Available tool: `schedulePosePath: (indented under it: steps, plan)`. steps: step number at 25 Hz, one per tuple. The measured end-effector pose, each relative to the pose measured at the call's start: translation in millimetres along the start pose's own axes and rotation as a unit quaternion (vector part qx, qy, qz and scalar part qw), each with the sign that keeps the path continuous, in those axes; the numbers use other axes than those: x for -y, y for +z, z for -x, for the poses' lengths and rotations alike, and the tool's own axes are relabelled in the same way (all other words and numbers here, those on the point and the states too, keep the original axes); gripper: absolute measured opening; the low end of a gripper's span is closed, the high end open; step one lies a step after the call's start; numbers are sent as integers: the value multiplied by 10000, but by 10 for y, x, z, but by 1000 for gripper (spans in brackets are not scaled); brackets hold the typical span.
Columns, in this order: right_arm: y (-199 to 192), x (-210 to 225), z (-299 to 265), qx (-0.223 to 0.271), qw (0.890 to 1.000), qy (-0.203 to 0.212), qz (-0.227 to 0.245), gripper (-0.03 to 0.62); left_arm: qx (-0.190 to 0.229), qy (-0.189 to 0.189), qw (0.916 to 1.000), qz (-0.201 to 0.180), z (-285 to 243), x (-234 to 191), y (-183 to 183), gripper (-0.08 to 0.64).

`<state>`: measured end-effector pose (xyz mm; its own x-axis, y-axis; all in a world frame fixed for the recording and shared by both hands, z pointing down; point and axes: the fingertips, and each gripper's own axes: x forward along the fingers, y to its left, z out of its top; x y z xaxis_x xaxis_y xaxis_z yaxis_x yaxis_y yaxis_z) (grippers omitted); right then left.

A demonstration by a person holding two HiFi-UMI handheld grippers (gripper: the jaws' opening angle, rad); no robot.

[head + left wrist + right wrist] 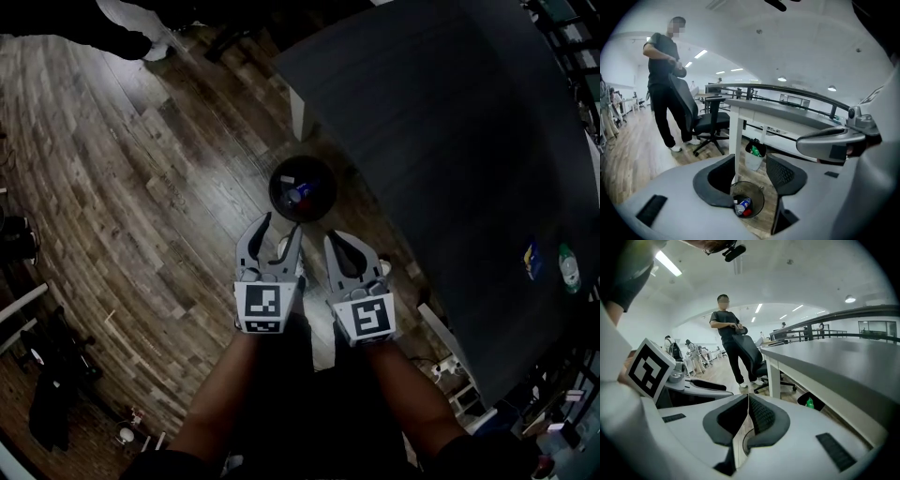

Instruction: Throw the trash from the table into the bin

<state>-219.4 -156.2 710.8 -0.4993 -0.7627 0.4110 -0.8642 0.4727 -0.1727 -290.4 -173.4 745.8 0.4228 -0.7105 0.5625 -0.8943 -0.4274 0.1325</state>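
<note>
Wood floor (141,206), dark table (450,131) at right. Round black bin (275,186) on floor by table corner, plastic bottle (298,195) and red scrap (746,213) inside. Left gripper (281,232) at bin's near side, jaws apart, nothing between. Right gripper (345,246) beside it, jaws together, empty. Green bottle (568,268) and blue item (532,260) near table's right edge. Person (663,70) standing far left by office chair (705,119).

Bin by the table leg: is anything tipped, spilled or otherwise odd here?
Nothing stands out. The bin stands upright on the floor with a bottle and other trash inside. A green item and a blue item sit on the table.
</note>
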Motion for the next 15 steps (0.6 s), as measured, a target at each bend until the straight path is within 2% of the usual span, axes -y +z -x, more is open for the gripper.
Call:
schedulePosePath:
  steps: [9,15]
  plan:
    - [625,-202,420,144,9998,-56,136,25,533,47,9979,-351,665,83,756,143]
    - [1085,-321,617,557,9980,-43,304,25,960,111,9931,-667,1019,61,1274,90]
